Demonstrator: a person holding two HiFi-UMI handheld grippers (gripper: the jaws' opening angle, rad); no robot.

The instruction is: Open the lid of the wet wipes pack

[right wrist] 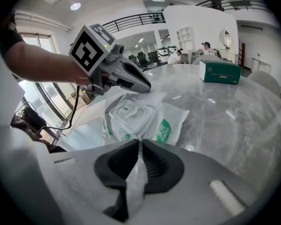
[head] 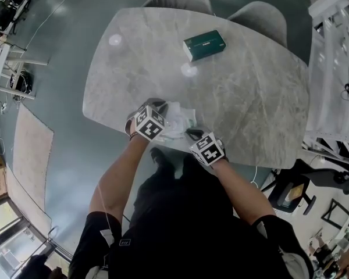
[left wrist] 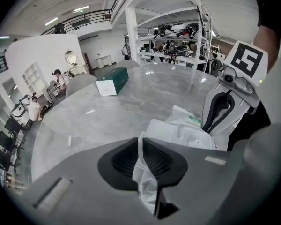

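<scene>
The wet wipes pack is white with green print and lies near the front edge of the marble table. Its white plastic lid lies flat on top and looks closed. My left gripper is at the pack's left end. It is shut on a fold of the white wrapper, which runs up between its pads. At the pack's near right end, my right gripper is also shut on the wrapper's edge. Each gripper shows in the other's view: the right gripper and the left gripper.
A dark green box lies at the far side of the table. Two grey chairs stand behind the table. White shelving lines the right side. The table's front edge is right under the pack, above the person's legs.
</scene>
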